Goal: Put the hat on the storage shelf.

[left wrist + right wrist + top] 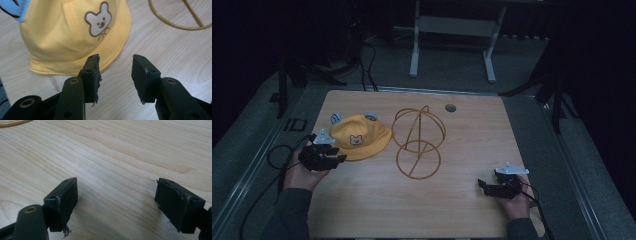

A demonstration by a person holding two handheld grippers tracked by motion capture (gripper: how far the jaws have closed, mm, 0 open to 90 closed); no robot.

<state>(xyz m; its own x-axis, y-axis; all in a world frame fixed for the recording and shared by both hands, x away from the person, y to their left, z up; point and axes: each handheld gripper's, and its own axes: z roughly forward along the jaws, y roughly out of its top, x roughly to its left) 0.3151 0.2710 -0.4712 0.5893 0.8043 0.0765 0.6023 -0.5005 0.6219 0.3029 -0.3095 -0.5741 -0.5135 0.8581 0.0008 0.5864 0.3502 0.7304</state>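
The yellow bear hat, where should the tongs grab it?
Probably the brim of the yellow cloth hat with the bear face, coming from the near left side. It lies flat on the wooden table, its thin brim edge sticking out right before the open left tongs, easy to pinch.

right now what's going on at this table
A person holds a tool in each hand over a wooden table. The left tool is open, right at the brim of a yellow bear hat, gripping nothing. The right tool is open above bare wood. A gold wire stand sits untouched mid-table.
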